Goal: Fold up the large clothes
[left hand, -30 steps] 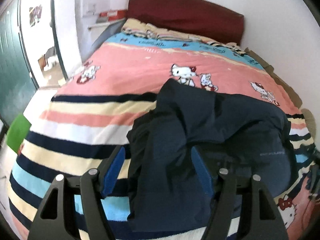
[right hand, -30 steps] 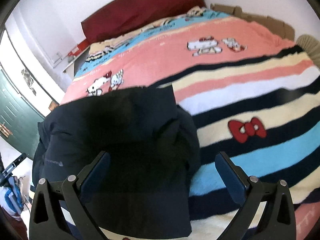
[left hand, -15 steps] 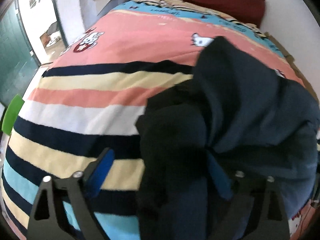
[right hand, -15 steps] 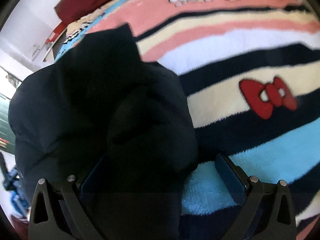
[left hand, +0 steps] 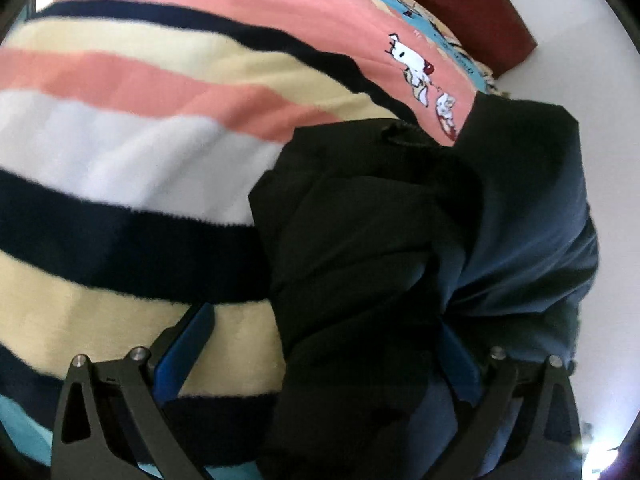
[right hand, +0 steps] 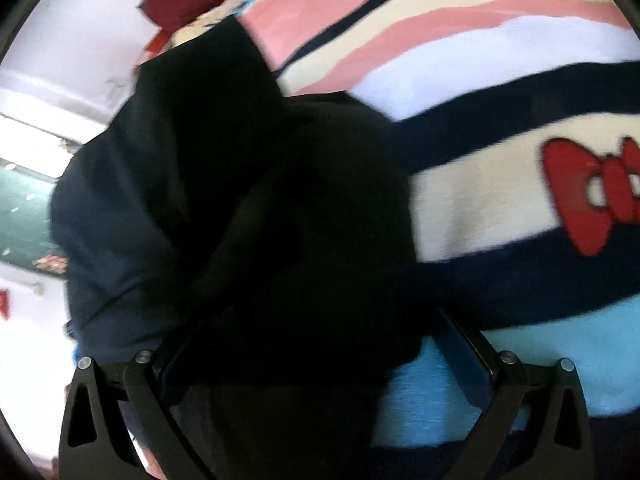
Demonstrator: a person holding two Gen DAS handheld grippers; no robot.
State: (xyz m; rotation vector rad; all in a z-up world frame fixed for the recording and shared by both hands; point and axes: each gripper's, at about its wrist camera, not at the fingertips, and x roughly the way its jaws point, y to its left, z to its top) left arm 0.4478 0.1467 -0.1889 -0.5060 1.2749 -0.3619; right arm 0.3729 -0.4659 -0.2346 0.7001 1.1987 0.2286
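A large dark navy garment (left hand: pixel 400 240) lies crumpled in a heap on the striped blanket (left hand: pixel 120 152). My left gripper (left hand: pixel 324 348) is open, its blue fingers (left hand: pixel 184 348) straddling the near left edge of the heap, right finger partly hidden by cloth. In the right wrist view the same garment (right hand: pixel 260 220) fills the centre. My right gripper (right hand: pixel 324 360) is open with the heap's near right edge between its fingers (right hand: pixel 468 360); the left finger is buried in dark fabric.
The bed carries a pink, cream, white, navy and cyan striped blanket with cartoon cats (left hand: pixel 416 64) and a red bow (right hand: pixel 592 196). A dark red headboard (left hand: pixel 460 4) and white wall lie beyond. A green door (right hand: pixel 24 208) shows at left.
Both grippers have dropped down and forward onto the garment, which now looms much larger. Both stayed open; the fabric now lies between their fingers.
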